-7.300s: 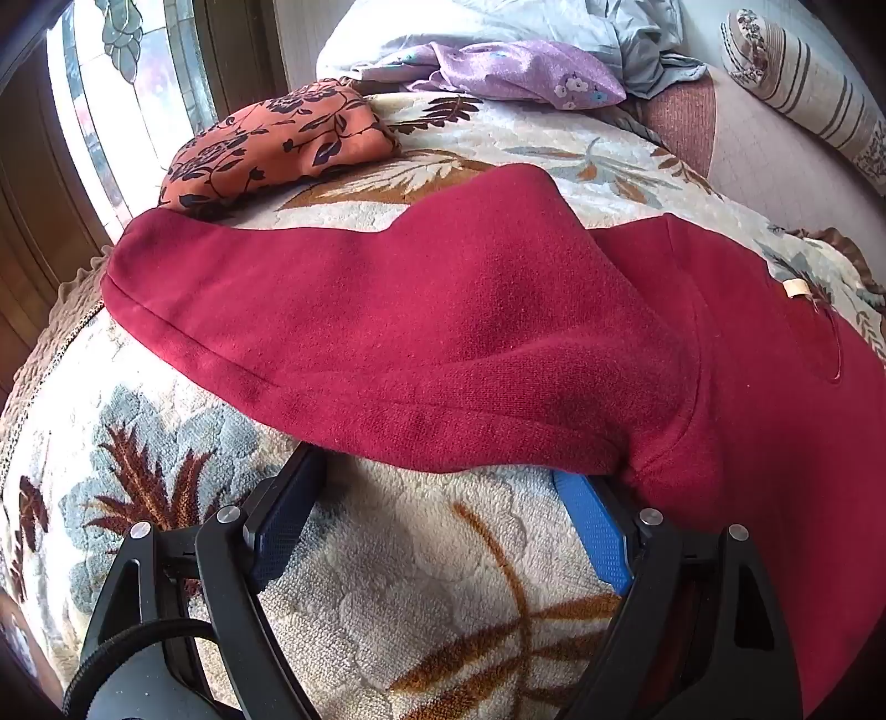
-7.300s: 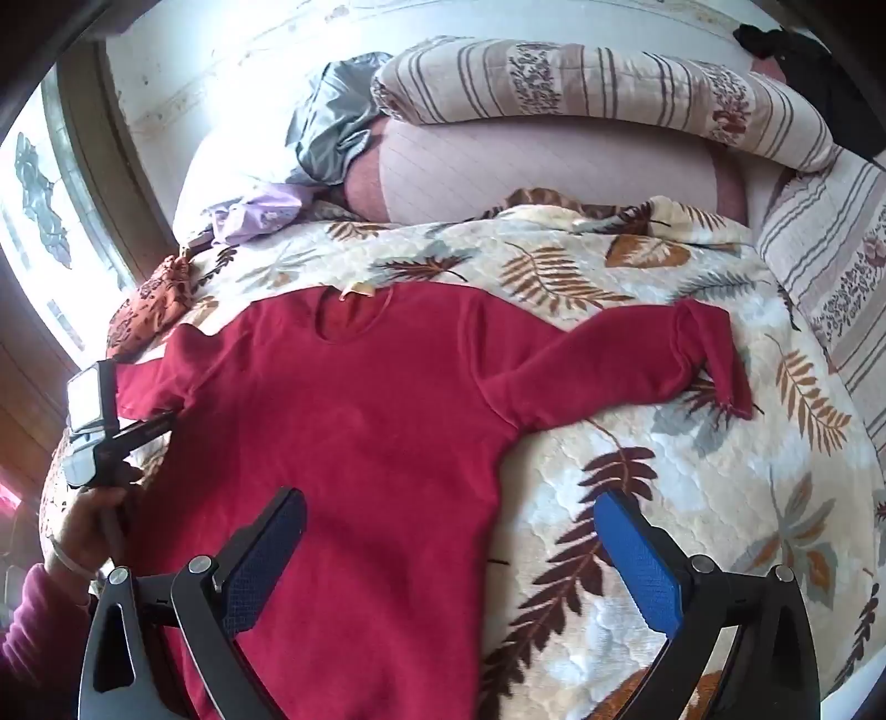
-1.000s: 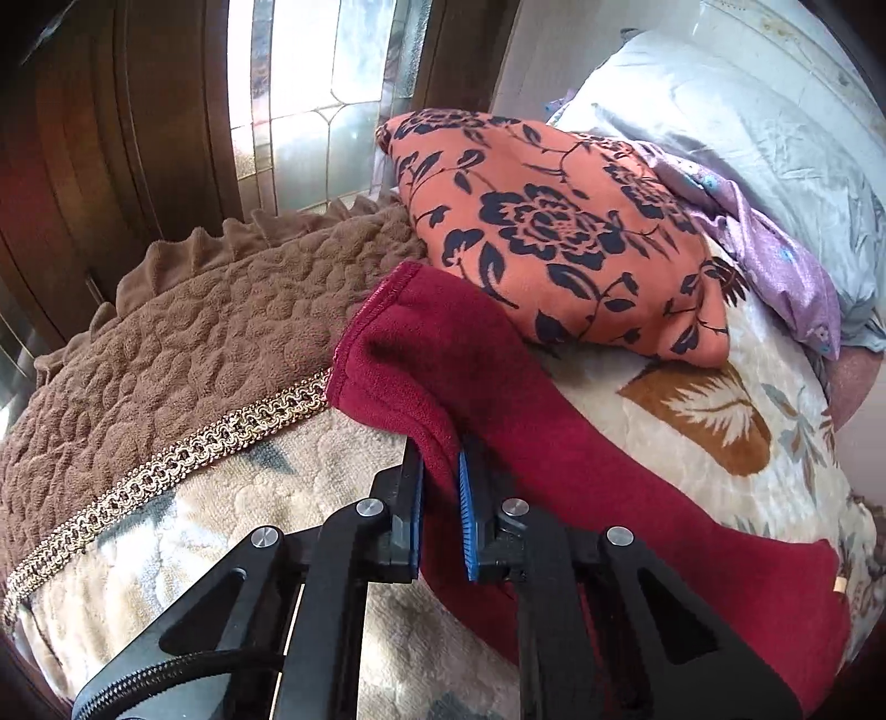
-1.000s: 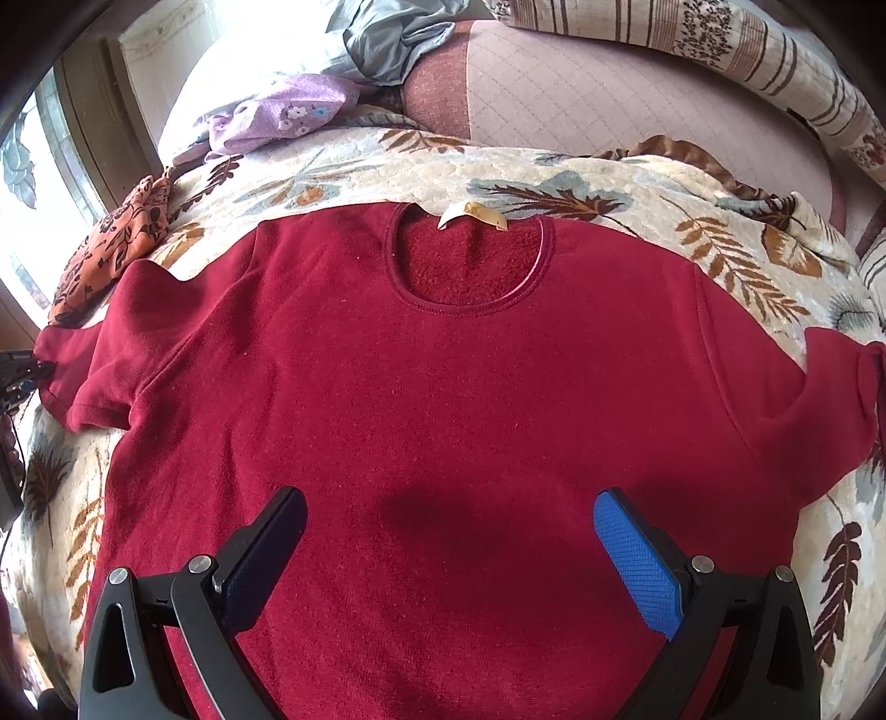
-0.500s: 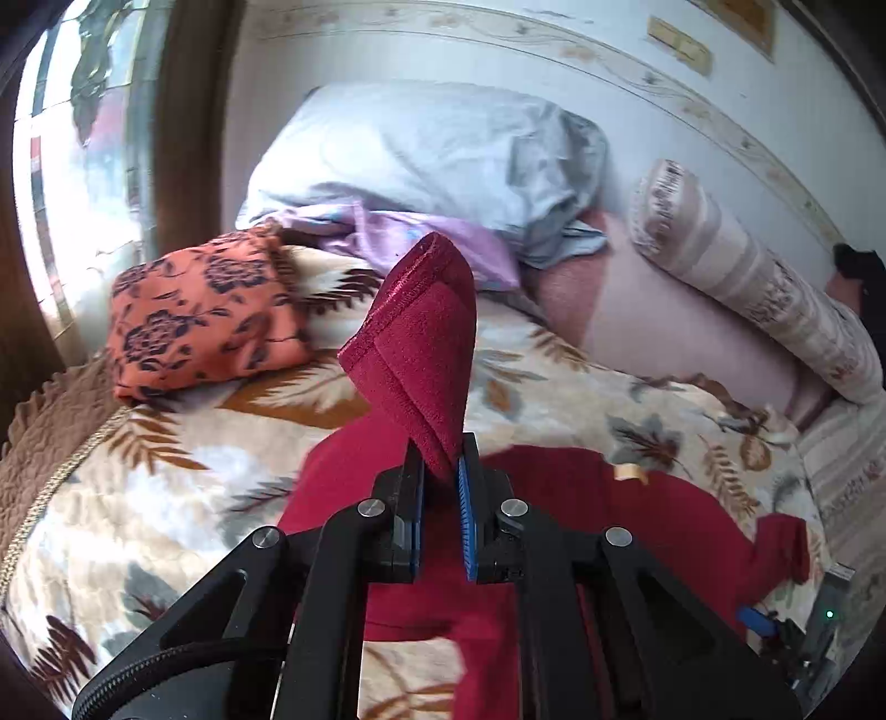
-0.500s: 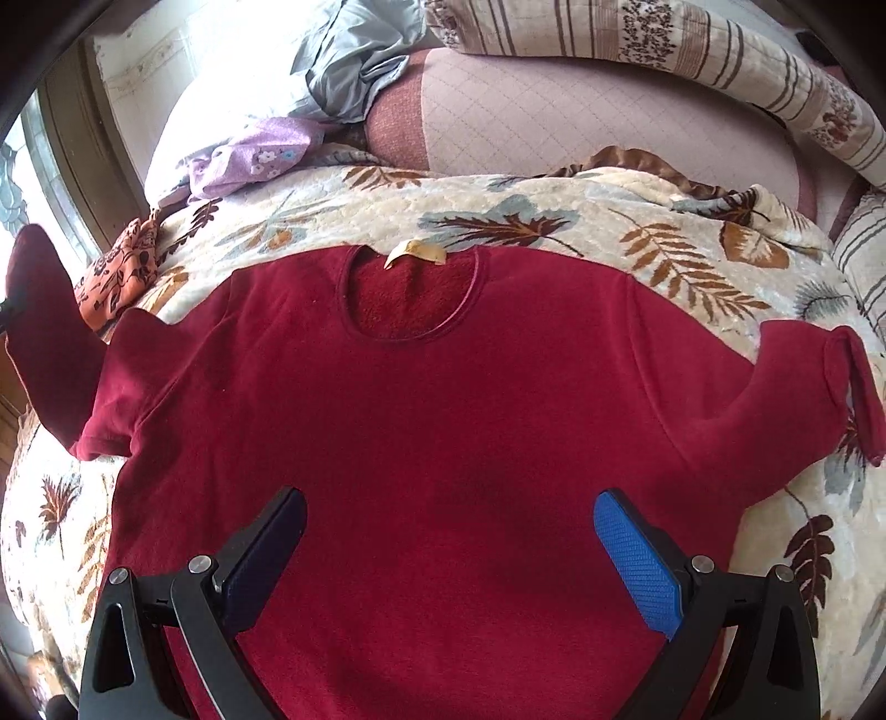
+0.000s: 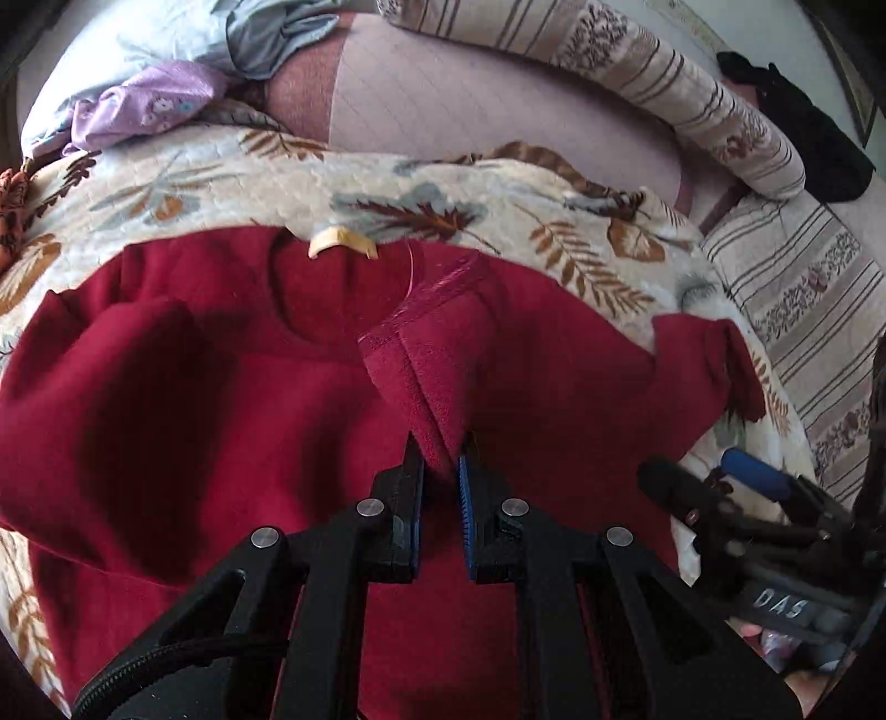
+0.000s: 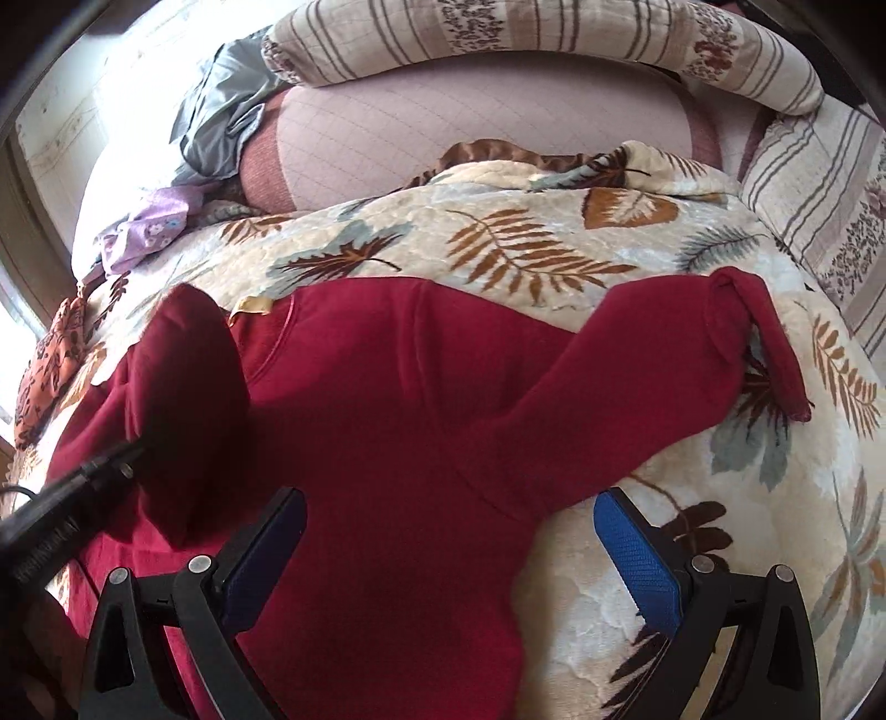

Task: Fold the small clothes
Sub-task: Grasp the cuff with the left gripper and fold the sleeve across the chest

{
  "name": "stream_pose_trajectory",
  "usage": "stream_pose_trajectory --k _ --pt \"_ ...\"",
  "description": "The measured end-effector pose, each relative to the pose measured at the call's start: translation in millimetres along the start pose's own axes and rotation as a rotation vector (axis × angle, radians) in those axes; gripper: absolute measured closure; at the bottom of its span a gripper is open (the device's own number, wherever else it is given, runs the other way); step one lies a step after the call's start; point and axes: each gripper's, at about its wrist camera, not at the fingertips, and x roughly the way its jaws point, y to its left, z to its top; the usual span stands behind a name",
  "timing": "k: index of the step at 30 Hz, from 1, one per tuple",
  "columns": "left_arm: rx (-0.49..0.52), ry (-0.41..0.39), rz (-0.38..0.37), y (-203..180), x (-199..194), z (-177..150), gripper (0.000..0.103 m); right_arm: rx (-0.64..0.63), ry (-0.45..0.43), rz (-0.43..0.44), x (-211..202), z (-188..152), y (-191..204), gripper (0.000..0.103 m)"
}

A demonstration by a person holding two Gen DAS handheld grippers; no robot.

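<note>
A dark red long-sleeved sweater [image 7: 194, 399] lies face up on a leaf-patterned blanket [image 7: 498, 199]. My left gripper [image 7: 440, 471] is shut on the sweater's left sleeve [image 7: 426, 354] and holds its cuff over the chest, just below the neckline and its tan label [image 7: 340, 243]. In the right wrist view the folded-over sleeve [image 8: 188, 387] rises at the left. My right gripper [image 8: 448, 548] is open and empty, over the sweater's body [image 8: 387, 443] near the right armpit. The right sleeve [image 8: 637, 365] lies stretched out to the right.
A striped bolster [image 8: 498, 39] and a pink cushion [image 8: 470, 127] lie at the head of the bed. Lilac [image 7: 144, 105], grey [image 8: 221, 122] and orange floral [image 8: 50, 360] clothes are heaped at the far left. My right gripper also shows in the left wrist view [image 7: 764, 509].
My left gripper has carried the left sleeve from the bed's left edge up and across onto the sweater's chest. My right gripper has shifted right, toward the right sleeve.
</note>
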Motion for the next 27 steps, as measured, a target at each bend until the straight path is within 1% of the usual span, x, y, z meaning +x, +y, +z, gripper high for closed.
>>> stream_pose_trajectory --k 2,4,5,6,7,8,10,12,14,18,21,23,25,27 --pt "0.017 0.019 0.005 -3 -2 -4 0.093 0.014 0.000 -0.004 0 2 -9 0.000" --pt "0.061 -0.007 0.029 -2 -18 -4 0.092 0.023 -0.003 -0.002 0 5 -14 0.000" --pt "0.081 -0.028 0.057 0 -29 -4 0.085 0.025 -0.005 0.003 0 6 -16 0.000" --pt "0.091 -0.049 0.082 4 -38 -4 0.080 0.026 -0.008 0.010 0 8 -16 0.000" --pt "0.095 -0.078 0.110 11 -52 -5 0.068 0.025 -0.012 0.020 0 10 -16 0.000" --pt "0.090 -0.106 0.139 19 -64 -6 0.059 0.022 -0.015 0.028 -1 11 -13 0.000" --pt "0.065 -0.157 0.188 38 -87 -10 0.051 0.011 -0.022 0.052 0 14 -8 0.000" --pt "0.046 -0.202 0.216 58 -105 -15 0.051 -0.005 -0.017 0.085 2 16 2 0.000" --pt "0.024 -0.208 0.260 76 -113 -19 0.051 -0.013 -0.014 0.106 4 16 9 0.000" --pt "-0.099 -0.221 0.309 118 -114 -27 0.051 -0.029 0.004 0.122 10 15 22 0.000" --pt "-0.153 -0.196 0.366 142 -100 -34 0.051 -0.047 0.020 0.119 16 15 28 0.000" --pt "-0.173 -0.175 0.402 152 -89 -39 0.051 -0.052 0.007 0.114 16 15 28 0.000" --pt "-0.188 -0.152 0.403 159 -81 -41 0.051 -0.061 -0.006 0.107 20 15 27 0.000" --pt "-0.201 -0.145 0.402 163 -77 -41 0.051 -0.075 0.011 0.101 30 16 27 0.002"
